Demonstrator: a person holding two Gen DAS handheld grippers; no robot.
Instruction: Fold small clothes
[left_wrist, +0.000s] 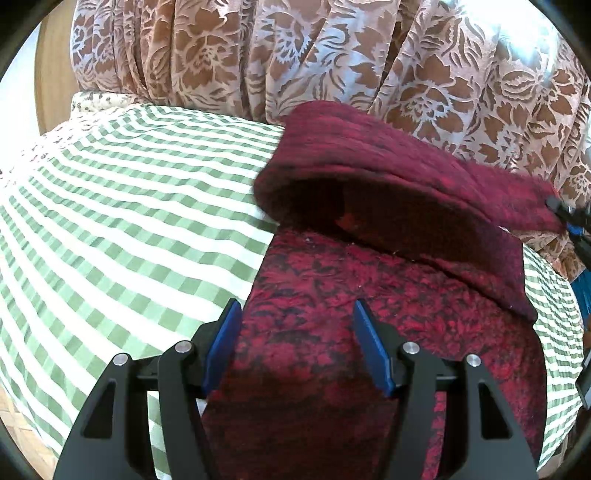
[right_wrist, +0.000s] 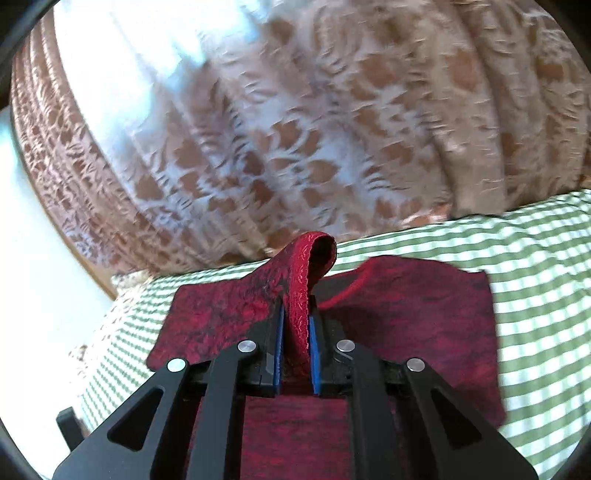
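Black linkages and blue pads of the left gripper (left_wrist: 295, 347) closest in, jaws spread wide and holding nothing, hovering over the red cloth (left_wrist: 369, 332) spread on the green-checked bed cover (left_wrist: 129, 221). In the other view, right gripper (right_wrist: 295, 332) clenched on a bunched edge of the same cloth, lifted so the far part curls over the flat part (a fold under way, by the look of it). Patterned curtain (left_wrist: 332, 55) hanging behind. Looks light, limp and plush, unlikely to slip from the pads but sure to sag and drape wherever unsupported. Best taken at a corner or hem, both edges pinched, then laid flat
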